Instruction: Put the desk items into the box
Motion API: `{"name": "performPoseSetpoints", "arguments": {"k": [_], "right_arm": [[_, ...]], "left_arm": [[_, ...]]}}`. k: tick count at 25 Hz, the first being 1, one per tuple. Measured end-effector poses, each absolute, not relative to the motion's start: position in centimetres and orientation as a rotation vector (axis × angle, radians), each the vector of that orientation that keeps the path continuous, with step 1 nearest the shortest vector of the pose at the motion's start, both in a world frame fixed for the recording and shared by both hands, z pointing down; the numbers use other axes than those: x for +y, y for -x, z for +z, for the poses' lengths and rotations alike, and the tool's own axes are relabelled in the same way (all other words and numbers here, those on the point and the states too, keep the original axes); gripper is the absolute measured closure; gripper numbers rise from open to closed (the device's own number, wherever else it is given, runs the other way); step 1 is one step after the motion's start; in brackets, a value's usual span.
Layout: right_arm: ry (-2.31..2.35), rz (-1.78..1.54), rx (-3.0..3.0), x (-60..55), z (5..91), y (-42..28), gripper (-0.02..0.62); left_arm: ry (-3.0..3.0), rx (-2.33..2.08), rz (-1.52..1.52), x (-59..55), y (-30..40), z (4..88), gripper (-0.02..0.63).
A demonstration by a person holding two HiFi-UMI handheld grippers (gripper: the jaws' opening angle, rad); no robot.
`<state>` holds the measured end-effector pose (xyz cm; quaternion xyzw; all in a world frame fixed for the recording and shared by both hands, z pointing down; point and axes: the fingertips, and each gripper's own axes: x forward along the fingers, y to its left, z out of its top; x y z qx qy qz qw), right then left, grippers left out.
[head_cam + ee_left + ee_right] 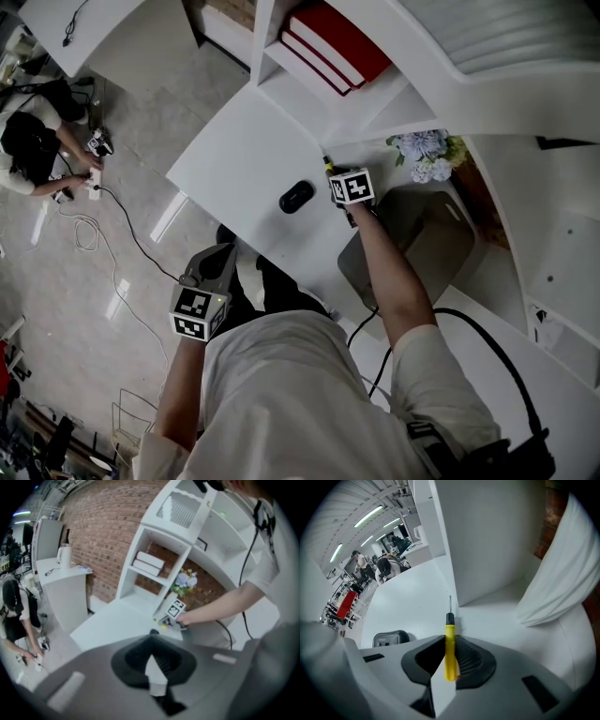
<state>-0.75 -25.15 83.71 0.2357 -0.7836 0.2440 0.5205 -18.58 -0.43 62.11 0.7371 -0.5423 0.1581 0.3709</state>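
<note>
Right gripper (449, 665) pinches yellow screwdriver (449, 644) at frame centre, above the white desk (408, 611). Left gripper (156, 679) jaws pressed together, empty.

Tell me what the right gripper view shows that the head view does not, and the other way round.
Only the right gripper view shows the right tool closed on the yellow screwdriver, shaft pointing ahead. Only the head view shows the grey box, the red books, the flowers and the left tool. Both show the black mouse and the white desk.
</note>
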Motion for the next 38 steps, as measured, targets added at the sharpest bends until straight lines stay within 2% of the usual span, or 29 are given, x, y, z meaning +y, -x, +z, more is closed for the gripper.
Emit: {"name": "performPoseSetpoints", "arguments": {"k": [23,38], "right_arm": [[-0.676,0.589,-2.082,-21.4,74.0,1.7,0.537],[-0.789,0.542,-2.208,-18.4,64.7,1.7,0.537]], "left_arm": [[-2.082,-1.323,0.424,-1.6,17.6,59.2,0.603],[-2.229,-1.210,0.459,-2.9,16.5,57.3,0.603]]}}
